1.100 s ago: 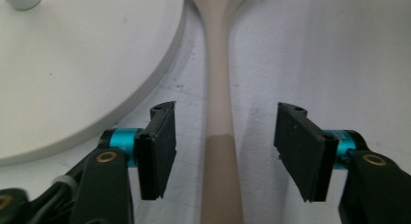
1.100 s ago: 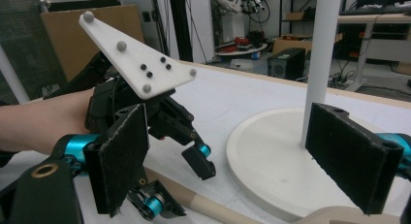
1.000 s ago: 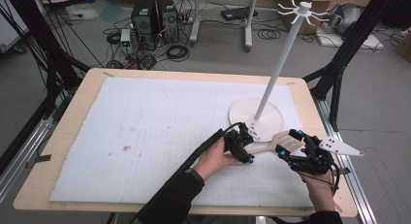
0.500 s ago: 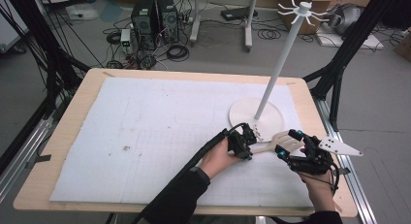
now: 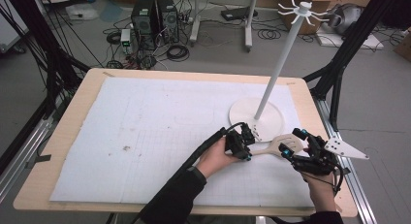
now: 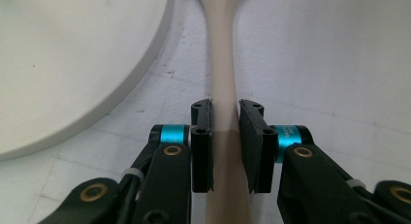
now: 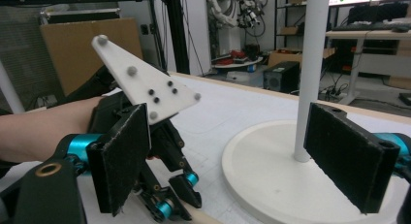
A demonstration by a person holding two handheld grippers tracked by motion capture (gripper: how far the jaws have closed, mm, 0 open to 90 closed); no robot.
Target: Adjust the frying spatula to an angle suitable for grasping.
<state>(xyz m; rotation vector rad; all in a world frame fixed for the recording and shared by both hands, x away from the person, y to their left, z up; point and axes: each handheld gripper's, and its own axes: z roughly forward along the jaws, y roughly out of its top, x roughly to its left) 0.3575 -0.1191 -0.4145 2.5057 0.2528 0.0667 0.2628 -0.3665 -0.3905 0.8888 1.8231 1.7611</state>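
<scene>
Lying flat, pale wooden spatula (image 5: 271, 147), slim handle, slotted head.

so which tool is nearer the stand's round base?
Left. The left tool, clamped on the wooden spatula handle, sits right at the rim of the base. The right tool is open, slightly farther off.

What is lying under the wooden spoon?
Under the wooden spoon lies the white mat. The left claw grips its handle; the mat directly beneath the handle is covered.
</scene>
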